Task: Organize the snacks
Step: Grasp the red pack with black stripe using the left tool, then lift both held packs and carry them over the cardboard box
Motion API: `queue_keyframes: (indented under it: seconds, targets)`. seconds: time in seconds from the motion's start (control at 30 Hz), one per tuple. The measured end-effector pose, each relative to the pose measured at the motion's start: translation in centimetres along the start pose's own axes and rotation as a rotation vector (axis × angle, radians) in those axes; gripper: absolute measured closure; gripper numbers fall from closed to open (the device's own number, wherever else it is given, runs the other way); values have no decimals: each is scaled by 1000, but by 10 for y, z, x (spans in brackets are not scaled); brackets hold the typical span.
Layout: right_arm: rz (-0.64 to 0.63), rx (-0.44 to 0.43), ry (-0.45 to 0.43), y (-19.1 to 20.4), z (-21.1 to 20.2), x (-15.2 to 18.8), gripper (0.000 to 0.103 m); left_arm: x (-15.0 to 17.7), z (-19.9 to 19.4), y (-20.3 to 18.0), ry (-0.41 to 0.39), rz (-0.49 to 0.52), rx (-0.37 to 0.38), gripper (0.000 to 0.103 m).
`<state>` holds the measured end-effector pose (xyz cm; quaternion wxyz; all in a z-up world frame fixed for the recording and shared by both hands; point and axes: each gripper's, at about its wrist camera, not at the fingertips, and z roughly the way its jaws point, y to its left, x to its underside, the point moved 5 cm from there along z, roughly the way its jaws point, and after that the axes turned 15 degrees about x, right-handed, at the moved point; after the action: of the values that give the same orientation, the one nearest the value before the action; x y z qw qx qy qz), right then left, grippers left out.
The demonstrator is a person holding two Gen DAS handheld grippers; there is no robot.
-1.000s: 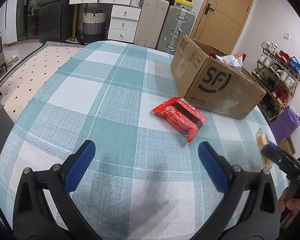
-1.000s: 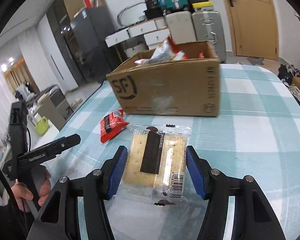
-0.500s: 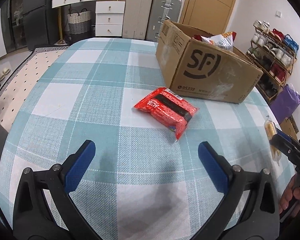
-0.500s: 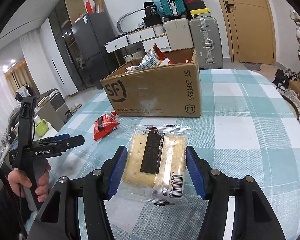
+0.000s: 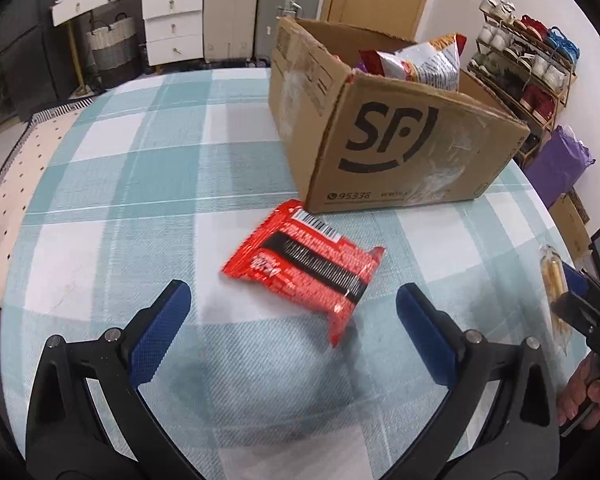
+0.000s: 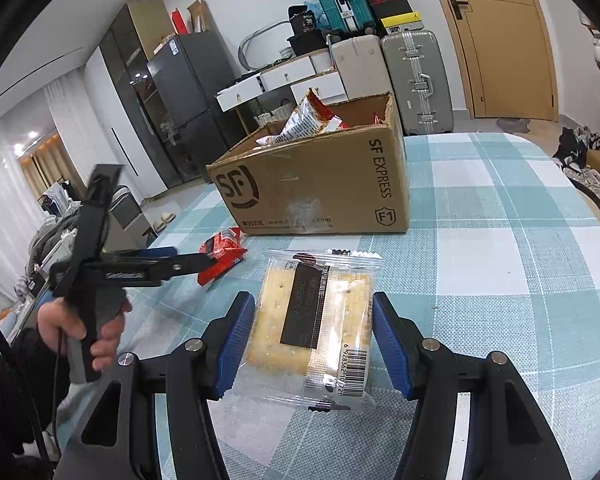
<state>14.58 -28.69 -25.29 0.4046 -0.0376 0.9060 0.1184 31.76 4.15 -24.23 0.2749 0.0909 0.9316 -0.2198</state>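
Observation:
A red snack packet [image 5: 306, 266] lies flat on the checked tablecloth just in front of the open SF cardboard box [image 5: 396, 152]. My left gripper [image 5: 292, 316] is open and empty, hovering right behind the packet. My right gripper [image 6: 314, 340] is shut on a clear-wrapped cracker pack [image 6: 314, 320], held above the table. In the right wrist view the box [image 6: 320, 188] stands ahead, the red packet [image 6: 220, 248] at its left, partly hidden by my left gripper [image 6: 196, 262]. A chip bag [image 5: 420, 62] sticks out of the box.
Tablecloth [image 5: 112, 184] stretches left and in front of the box. The table's right edge [image 5: 556, 232] is near a purple bag and shoe rack. Suitcases, drawers and a door stand behind the table.
My left gripper has moved forward toward the red packet, which is now close between its fingers. My right gripper has lifted slightly with the cracker pack still held.

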Motion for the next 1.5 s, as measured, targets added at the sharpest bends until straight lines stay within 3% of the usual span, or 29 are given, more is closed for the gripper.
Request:
queue_keyframes:
  seconds: [0.2,0.37,0.53,0.63,0.9,1.1,1.5]
  targets:
    - [7,-13,-9,-1,-1,0,42,-7,23,-4,46,24,13,3]
    - [21,-24,-18,-3,-4,0,43,-12,27,-5,60,72,-18,21]
    - [25,-29,-23,-4,-4,-1,42,-9,25,-12,86,133,-6,53]
    - [25,-31,-26,-4,-4,-1,42,-6,21,-14,86,131,0,59]
    - [18,-25,-33,-3,-5,-1,43,3,11,-22,91,154,7,62]
    - [15,-12,-7,-3,-1,0,42,12,-12,-29,39,144,29,62]
    - [-157,110,168,20,30,19,40,43,-60,-35,-26,110,55,62]
